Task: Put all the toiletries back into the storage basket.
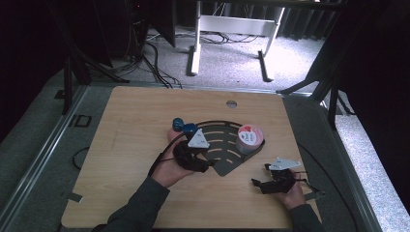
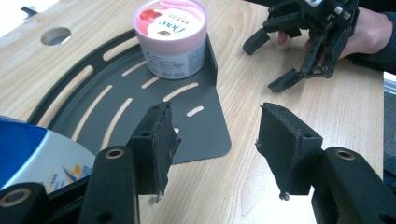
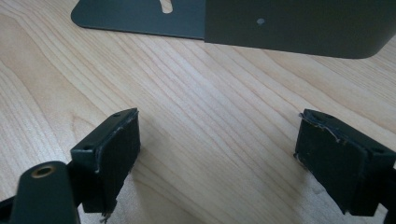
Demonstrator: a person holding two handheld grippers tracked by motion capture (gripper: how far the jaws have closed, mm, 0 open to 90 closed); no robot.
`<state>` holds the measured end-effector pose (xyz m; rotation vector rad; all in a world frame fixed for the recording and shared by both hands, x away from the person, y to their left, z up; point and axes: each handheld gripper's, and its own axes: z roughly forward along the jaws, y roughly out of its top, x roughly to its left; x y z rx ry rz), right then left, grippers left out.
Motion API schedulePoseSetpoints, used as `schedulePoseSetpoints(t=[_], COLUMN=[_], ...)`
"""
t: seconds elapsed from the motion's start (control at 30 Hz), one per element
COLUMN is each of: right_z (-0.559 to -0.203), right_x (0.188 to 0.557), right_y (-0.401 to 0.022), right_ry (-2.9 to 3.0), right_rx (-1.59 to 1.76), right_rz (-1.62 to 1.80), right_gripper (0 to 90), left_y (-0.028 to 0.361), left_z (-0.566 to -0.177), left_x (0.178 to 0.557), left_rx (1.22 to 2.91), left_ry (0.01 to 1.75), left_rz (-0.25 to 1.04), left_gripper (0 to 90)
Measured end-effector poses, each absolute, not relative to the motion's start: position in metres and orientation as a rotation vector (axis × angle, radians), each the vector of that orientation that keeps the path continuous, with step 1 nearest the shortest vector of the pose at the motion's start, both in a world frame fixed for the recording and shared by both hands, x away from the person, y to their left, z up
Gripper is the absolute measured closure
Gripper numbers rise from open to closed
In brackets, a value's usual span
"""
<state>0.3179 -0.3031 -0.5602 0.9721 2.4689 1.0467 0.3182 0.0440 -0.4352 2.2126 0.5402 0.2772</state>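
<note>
The left hand-held gripper (image 1: 193, 153) is carried by a hand reaching in from the lower left over the worktop (image 1: 130, 125), its forearm angled toward the centre, and it hovers at the near left edge of the dark slotted tray (image 1: 227, 162). In the left gripper view its jaws stand partly apart with nothing between them, only tray and wood beneath. A blue-and-white bottle (image 2: 32, 154) lies just beside the left jaw. The pink-lidded tub (image 1: 249, 137) stands upright in the tray's far right corner against its raised wall. The right hand-held gripper (image 1: 261, 180) rests low near the worktop's front right, well apart from the tub, its jaws wide and empty, pointing at the tray wall.
</note>
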Motion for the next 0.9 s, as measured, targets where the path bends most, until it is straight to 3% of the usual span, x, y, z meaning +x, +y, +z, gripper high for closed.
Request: schedulePoseSetpoints(t=[0.9], right_z=[-0.56], right_x=[0.318], right_y=[-0.303], right_ry=[2.468], right_rx=[0.971], right_rz=[1.048], right_gripper=[13.8], left_y=[0.069], left_z=[-0.418], left_x=[0.339], left_rx=[2.186], left_ry=[0.578], left_rz=[0.316], left_gripper=[39.9])
